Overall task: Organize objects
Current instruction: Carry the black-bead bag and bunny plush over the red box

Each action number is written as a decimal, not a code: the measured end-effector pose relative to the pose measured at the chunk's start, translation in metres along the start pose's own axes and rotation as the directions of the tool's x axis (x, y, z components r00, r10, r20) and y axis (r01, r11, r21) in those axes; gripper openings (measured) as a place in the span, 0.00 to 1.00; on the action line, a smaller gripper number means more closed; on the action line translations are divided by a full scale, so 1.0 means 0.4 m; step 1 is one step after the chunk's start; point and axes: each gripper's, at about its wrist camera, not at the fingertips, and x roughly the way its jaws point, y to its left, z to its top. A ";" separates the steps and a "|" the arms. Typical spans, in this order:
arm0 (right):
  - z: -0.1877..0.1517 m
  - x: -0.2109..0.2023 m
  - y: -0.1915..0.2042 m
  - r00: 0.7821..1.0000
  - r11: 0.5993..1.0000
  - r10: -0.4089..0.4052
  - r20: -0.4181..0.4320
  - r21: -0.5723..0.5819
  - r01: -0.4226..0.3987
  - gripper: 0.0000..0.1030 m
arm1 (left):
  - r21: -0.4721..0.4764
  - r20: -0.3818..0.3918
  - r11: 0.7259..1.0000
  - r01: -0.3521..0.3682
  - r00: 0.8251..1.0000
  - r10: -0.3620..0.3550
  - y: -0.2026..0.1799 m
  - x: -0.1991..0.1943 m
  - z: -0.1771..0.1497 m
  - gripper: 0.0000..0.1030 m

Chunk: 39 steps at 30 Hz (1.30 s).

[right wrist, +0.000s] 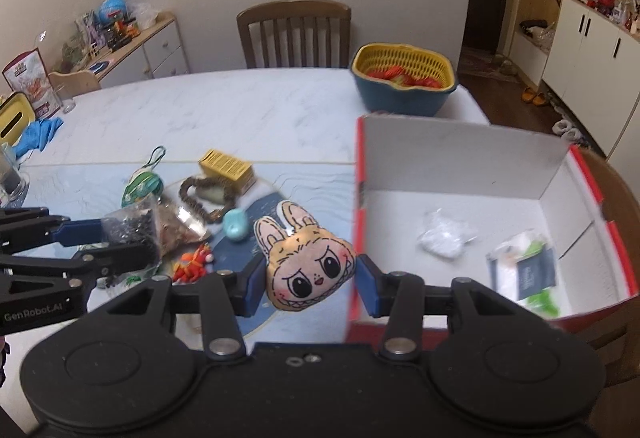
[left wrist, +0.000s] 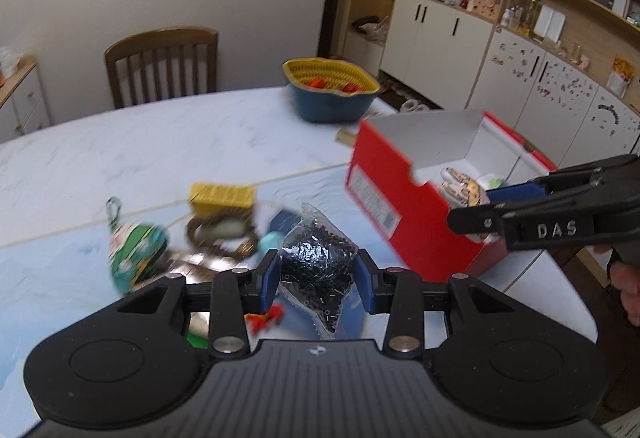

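Note:
My left gripper (left wrist: 316, 270) is shut on a clear bag of black beads (left wrist: 316, 258), held above the table; the same gripper (right wrist: 120, 238) with the bag (right wrist: 130, 230) shows at the left of the right wrist view. My right gripper (right wrist: 310, 278) is shut on a bunny-eared plush face (right wrist: 308, 262), lifted beside the left wall of the open red box (right wrist: 460, 182). In the left wrist view the right gripper (left wrist: 476, 206) hangs over the red box (left wrist: 384, 198) with the plush (left wrist: 462, 186) between its fingers. A white packet (right wrist: 444, 238) and a green-white pack (right wrist: 524, 270) lie inside the box.
On the blue mat lie a yellow carton (right wrist: 228, 168), a bead bracelet (right wrist: 204, 194), a green pouch (right wrist: 144, 186), a teal piece (right wrist: 236, 224) and orange bits (right wrist: 192, 264). A blue basket with yellow liner (right wrist: 404, 82) stands at the far edge. A chair (right wrist: 294, 32) stands behind the table.

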 end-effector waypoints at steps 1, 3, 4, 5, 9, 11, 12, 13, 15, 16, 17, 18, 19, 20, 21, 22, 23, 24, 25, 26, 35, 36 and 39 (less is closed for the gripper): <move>0.003 -0.005 -0.010 1.000 1.000 -0.003 0.005 0.001 0.003 0.44 | 0.003 0.004 1.000 0.005 1.000 -0.005 -0.013 0.005 0.011 0.38; 0.007 -0.016 -0.032 1.000 1.000 -0.009 0.012 0.004 0.009 0.44 | 0.013 0.011 1.000 0.013 1.000 -0.013 -0.042 0.015 0.033 0.38; 0.008 -0.021 -0.044 1.000 1.000 -0.012 0.016 0.007 0.012 0.44 | 0.017 0.013 1.000 0.015 1.000 -0.015 -0.056 0.020 0.043 0.38; 0.009 -0.027 -0.055 1.000 1.000 -0.014 0.020 0.010 0.014 0.44 | 0.023 0.015 1.000 0.019 1.000 -0.020 -0.071 0.026 0.052 0.38; 0.010 -0.041 -0.104 0.999 1.000 -0.022 0.036 0.013 0.022 0.44 | 0.050 0.020 0.998 0.038 0.999 -0.039 -0.129 0.051 0.085 0.38; 0.011 -0.045 -0.131 0.999 1.000 -0.023 0.037 0.019 0.022 0.44 | 0.062 0.017 0.997 0.046 0.999 -0.047 -0.159 0.067 0.099 0.38; 0.011 -0.046 -0.144 0.999 1.000 -0.023 0.039 0.022 0.023 0.44 | 0.068 0.015 0.996 0.050 0.999 -0.052 -0.174 0.076 0.107 0.38; 0.011 -0.046 -0.157 0.999 0.999 -0.025 0.038 0.024 0.024 0.44 | 0.076 0.013 0.996 0.055 0.998 -0.056 -0.188 0.086 0.113 0.38; 0.012 -0.047 -0.186 0.999 0.999 -0.025 0.039 0.032 0.024 0.44 | 0.089 0.010 0.994 0.060 0.998 -0.061 -0.217 0.105 0.126 0.38; 0.012 -0.047 -0.198 0.999 0.999 -0.027 0.040 0.034 0.025 0.44 | 0.093 0.008 0.994 0.064 0.998 -0.065 -0.230 0.115 0.132 0.38; 0.013 -0.050 -0.212 0.999 0.999 -0.028 0.041 0.035 0.027 0.44 | 0.096 0.004 0.993 0.069 0.998 -0.070 -0.243 0.125 0.139 0.38; 0.015 -0.050 -0.227 0.999 0.999 -0.030 0.043 0.036 0.028 0.44 | 0.100 0.001 0.992 0.073 0.997 -0.074 -0.256 0.135 0.143 0.38; 0.017 -0.050 -0.241 0.999 0.999 -0.031 0.044 0.038 0.029 0.44 | 0.104 -0.001 0.992 0.076 0.997 -0.076 -0.267 0.144 0.149 0.38; 0.020 -0.049 -0.257 0.998 0.999 -0.033 0.045 0.041 0.031 0.44 | 0.108 -0.004 0.991 0.078 0.997 -0.078 -0.280 0.155 0.153 0.38; 0.021 -0.048 -0.271 0.998 0.998 -0.036 0.046 0.044 0.034 0.44 | 0.111 -0.006 0.990 0.082 0.997 -0.081 -0.291 0.165 0.158 0.38; 0.023 -0.047 -0.286 0.998 0.998 -0.041 0.046 0.045 0.039 0.44 | 0.113 -0.009 0.990 0.084 0.996 -0.084 -0.303 0.175 0.162 0.38; 0.026 -0.045 -0.301 0.998 0.998 -0.044 0.045 0.047 0.042 0.44 | 0.115 -0.013 0.990 0.086 0.996 -0.085 -0.314 0.184 0.168 0.38; 0.028 -0.043 -0.316 0.998 0.998 -0.047 0.044 0.048 0.045 0.44 | 0.117 -0.017 0.989 0.089 0.996 -0.087 -0.323 0.195 0.172 0.38; 0.030 -0.039 -0.329 0.998 0.998 -0.051 0.043 0.047 0.049 0.44 | 0.120 -0.022 0.989 0.091 0.996 -0.089 -0.333 0.206 0.176 0.38; 0.034 -0.036 -0.343 0.998 0.997 -0.056 0.043 0.047 0.054 0.44 | 0.123 -0.027 0.988 0.092 0.996 -0.090 -0.342 0.217 0.180 0.38; 0.071 0.018 -0.469 0.997 0.993 -0.077 0.012 0.087 0.076 0.44 | 0.115 -0.096 0.989 0.090 0.992 -0.079 -0.394 0.317 0.206 0.38; 0.074 0.029 -0.480 0.997 0.993 -0.072 0.001 0.091 0.072 0.44 | 0.119 -0.105 0.989 0.089 0.992 -0.077 -0.399 0.328 0.206 0.38; 0.084 0.063 -0.503 0.997 0.993 -0.070 -0.025 0.094 0.072 0.45 | 0.129 -0.131 0.988 0.087 0.989 -0.070 -0.419 0.362 0.208 0.38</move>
